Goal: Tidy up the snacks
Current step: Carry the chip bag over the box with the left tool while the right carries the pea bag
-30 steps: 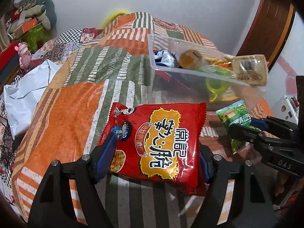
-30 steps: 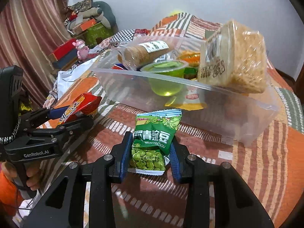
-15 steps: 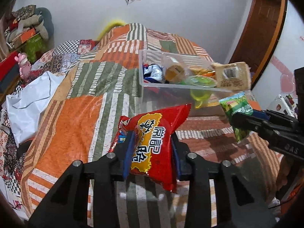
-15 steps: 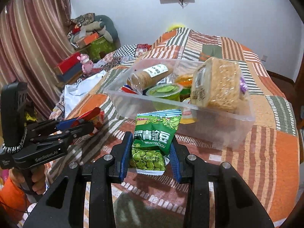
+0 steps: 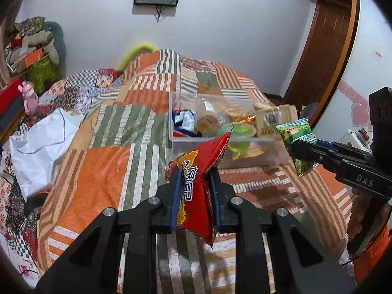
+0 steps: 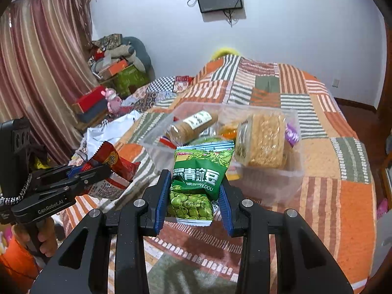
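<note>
My left gripper (image 5: 194, 188) is shut on a red snack bag (image 5: 198, 183) and holds it up above the patchwork bed, short of the clear plastic bin (image 5: 259, 152). My right gripper (image 6: 193, 196) is shut on a green pea packet (image 6: 198, 181), lifted in front of the same bin (image 6: 269, 183). The bin holds several snacks: a biscuit roll (image 6: 191, 125), a noodle block (image 6: 264, 142), a green jelly cup (image 5: 241, 133). Each gripper shows in the other's view: the right gripper (image 5: 303, 149), the left gripper (image 6: 98, 169).
The bed is covered by an orange and green striped quilt (image 5: 98, 171). White cloth (image 5: 41, 142) lies at its left side. Boxes and a pink toy (image 6: 112, 98) are stacked by the curtain. A wooden door (image 5: 325, 56) stands at the right.
The left gripper closed on the red bag and lifted it off the bed. Both grippers rose with their packets, so the bin now looks lower and farther.
</note>
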`<action>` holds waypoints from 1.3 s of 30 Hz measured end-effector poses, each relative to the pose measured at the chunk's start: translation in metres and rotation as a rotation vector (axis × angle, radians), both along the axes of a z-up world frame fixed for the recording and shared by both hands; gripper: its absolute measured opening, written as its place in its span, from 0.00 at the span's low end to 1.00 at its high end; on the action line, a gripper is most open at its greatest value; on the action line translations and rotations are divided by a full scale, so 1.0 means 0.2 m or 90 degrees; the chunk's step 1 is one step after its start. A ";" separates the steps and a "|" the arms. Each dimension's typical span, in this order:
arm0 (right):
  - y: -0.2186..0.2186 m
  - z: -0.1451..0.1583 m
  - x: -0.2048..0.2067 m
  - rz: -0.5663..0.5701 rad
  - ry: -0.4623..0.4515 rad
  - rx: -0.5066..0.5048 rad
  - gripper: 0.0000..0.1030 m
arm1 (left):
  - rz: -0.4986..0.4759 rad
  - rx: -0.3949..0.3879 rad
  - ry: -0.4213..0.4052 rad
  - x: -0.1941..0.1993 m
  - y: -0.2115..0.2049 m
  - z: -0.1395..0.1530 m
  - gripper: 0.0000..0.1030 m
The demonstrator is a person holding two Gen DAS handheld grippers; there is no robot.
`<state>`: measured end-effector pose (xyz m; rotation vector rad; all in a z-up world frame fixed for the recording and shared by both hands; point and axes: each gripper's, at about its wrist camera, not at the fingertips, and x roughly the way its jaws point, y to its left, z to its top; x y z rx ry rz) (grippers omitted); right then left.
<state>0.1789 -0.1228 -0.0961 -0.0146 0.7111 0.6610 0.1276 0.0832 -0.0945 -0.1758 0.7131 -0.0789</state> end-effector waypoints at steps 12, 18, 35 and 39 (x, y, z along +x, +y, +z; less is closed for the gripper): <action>-0.04 0.13 0.05 -0.018 -0.035 0.031 0.33 | -0.011 0.008 -0.061 0.04 -0.04 0.23 0.21; -0.04 0.16 0.10 -0.022 -0.045 0.039 0.33 | -0.019 0.017 -0.081 0.11 -0.08 0.30 0.21; 0.03 0.12 0.31 -0.022 -0.019 0.029 0.33 | -0.002 0.020 -0.065 0.49 -0.15 0.22 0.21; 0.05 0.09 0.36 -0.020 -0.003 0.023 0.33 | 0.006 0.014 -0.057 0.56 -0.15 0.18 0.21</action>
